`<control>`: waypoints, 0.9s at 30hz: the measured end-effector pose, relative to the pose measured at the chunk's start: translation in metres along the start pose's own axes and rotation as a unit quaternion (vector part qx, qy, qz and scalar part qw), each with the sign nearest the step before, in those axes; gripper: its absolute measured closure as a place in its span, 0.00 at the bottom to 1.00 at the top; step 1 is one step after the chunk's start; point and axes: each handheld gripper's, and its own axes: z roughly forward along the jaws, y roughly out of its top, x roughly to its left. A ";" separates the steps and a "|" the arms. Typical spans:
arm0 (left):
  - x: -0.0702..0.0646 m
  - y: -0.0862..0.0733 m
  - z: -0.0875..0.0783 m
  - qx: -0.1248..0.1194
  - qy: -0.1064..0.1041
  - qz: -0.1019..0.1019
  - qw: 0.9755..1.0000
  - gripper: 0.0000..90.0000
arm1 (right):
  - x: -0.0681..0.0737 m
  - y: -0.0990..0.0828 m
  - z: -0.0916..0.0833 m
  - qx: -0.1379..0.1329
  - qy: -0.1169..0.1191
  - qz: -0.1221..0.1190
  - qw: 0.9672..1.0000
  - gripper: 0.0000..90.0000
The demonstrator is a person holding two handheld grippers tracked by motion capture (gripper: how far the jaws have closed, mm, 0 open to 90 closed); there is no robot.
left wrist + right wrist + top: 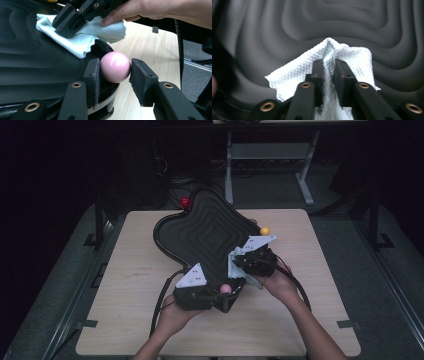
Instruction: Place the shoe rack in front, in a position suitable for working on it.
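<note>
— What did you have nearest you on the bench?

— My left gripper, at the near rim of the black ridged tray. Its jaws were clamped on a pink ball, one pad pressed against each side. The ball sat right at the tray's near edge, half over the rim, with the pale wood of the bench showing beyond it. From above, the pink ball showed just beside that gripper.

— And your other hand?

— A little farther in, on the tray's right side, my right gripper was pinching a white waffle-weave cloth. A fold of the cloth ran up between the two pads and was squeezed tight there; the rest of it spread out flat on the dark ridges on both sides of the jaws. In the left gripper view, that cloth lay on the tray just beyond the pink ball, with my right hand above it.

— Anything beyond that?

— A yellow ball touched the tray's right edge, just past my right gripper. Farthest off, a red ball sat by the tray's far left rim.
</note>
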 end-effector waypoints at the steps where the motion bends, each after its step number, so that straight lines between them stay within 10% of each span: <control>1: 0.000 0.000 0.001 -0.001 0.000 -0.001 1.000 0.66 | 0.002 0.000 0.000 -0.001 0.007 0.000 1.000 0.89; 7: 0.000 -0.001 0.001 -0.001 0.002 0.000 1.000 0.66 | 0.013 0.000 -0.003 -0.013 0.102 0.015 0.995 0.94; 11: 0.000 -0.001 0.001 -0.002 0.002 0.000 1.000 0.66 | 0.008 -0.002 -0.003 -0.019 0.120 0.024 0.992 0.94; 18: 0.000 -0.001 0.001 -0.002 0.001 -0.004 1.000 0.66 | 0.010 -0.002 -0.006 -0.017 0.069 0.010 0.997 0.65; 27: 0.000 -0.001 0.000 -0.002 0.000 -0.004 1.000 0.66 | 0.000 -0.003 -0.009 -0.022 0.045 0.030 0.998 0.52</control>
